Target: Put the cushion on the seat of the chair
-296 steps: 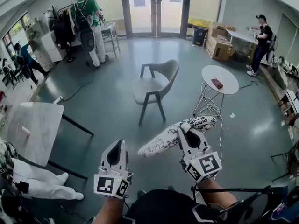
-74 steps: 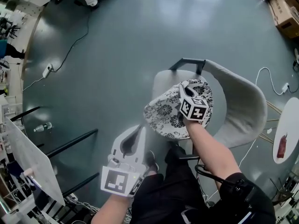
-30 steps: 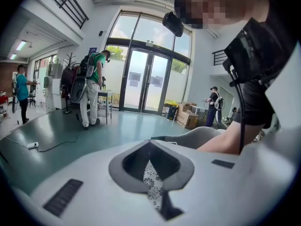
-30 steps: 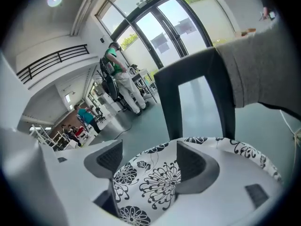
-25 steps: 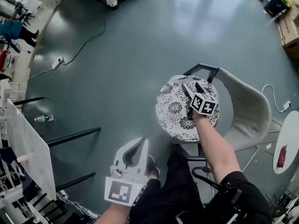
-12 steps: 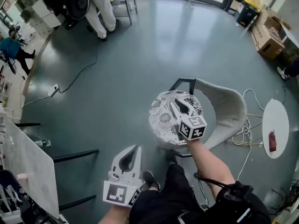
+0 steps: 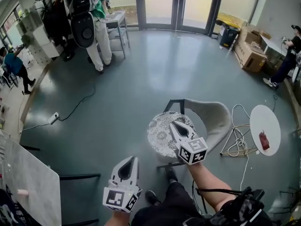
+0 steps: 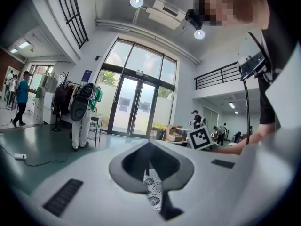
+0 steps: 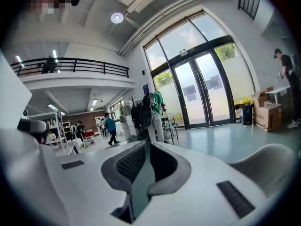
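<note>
Head view: round black-and-white floral cushion (image 7: 160, 134) lies on the seat of the grey shell chair (image 7: 214, 119). Glossy grey-green floor (image 7: 141, 88) all round.
Left gripper view: left gripper (image 8: 149, 144) fingers together, empty.
Right gripper view: right gripper (image 9: 146, 144) fingers have just been closing and now meet on nothing. Glass double doors (image 9: 202, 93) beyond.

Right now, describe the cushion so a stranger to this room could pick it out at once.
In front of the glass doors, out on the open floor, stands a grey chair beside a round white side table. On its seat lies the cushion: a round pad, white with a black flower print, unlike the plain chair and plain table.
</note>
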A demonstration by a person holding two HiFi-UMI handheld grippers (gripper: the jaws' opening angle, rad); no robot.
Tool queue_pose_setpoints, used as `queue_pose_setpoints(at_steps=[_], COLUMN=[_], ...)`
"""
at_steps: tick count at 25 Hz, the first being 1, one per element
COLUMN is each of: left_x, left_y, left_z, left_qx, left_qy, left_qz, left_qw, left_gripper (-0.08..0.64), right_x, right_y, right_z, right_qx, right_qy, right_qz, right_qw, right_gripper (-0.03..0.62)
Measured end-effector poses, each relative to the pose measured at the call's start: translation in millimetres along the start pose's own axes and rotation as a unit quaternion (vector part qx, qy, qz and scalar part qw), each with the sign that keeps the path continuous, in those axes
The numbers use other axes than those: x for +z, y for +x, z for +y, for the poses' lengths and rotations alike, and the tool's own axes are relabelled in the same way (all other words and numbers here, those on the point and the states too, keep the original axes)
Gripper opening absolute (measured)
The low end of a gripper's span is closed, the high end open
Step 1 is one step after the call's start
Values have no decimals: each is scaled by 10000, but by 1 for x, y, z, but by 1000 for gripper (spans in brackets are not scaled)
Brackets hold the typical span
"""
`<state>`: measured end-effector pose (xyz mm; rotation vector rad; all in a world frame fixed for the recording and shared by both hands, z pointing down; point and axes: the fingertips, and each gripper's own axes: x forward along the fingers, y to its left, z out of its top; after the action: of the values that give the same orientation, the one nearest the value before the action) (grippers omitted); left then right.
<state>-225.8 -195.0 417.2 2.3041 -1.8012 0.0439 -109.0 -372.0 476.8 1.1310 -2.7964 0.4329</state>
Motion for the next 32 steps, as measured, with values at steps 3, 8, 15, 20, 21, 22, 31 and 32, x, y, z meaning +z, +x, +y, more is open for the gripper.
queue_pose_setpoints(at_steps=[3,8,15,20,21,22,31,32], left_x=[9,28,36,42,44,46,66,68], left_y=[-17,-38,-63,-70,-71,-71,-54,-52], left_z=[-5,-14,-44,-57,-61,-64,-94,-98], left_qx=[-122,-399,-889,-1166,-1228,-1283,-1217,-1191], left_qy=[-25,15,185,170,195,235,321,310], left_qz=[-196,-444,-593,-631,-633,-635,-676,-670], left_qw=[9997,9982,9941,9910,9902,9894,9897,9901], left_gripper=[9,9,9,9,9,9,9,9], right_x=[21,46,58,67,69,71,87,90], right_y=[-27,-65,-129,-166,-173,-178,-219,-223], right_z=[22,57,91,100,100,100,88,85], right_qx=[-7,-17,-124,-341,-385,-419,-439,-446], right_qy=[-91,-365,-492,-579,-592,-596,-553,-575], right_qz=[-159,-325,-522,-611,-629,-648,-747,-747], right_qw=[9998,9988,9974,9959,9955,9952,9947,9945], right_gripper=[35,34,29,24,21,20,11,11])
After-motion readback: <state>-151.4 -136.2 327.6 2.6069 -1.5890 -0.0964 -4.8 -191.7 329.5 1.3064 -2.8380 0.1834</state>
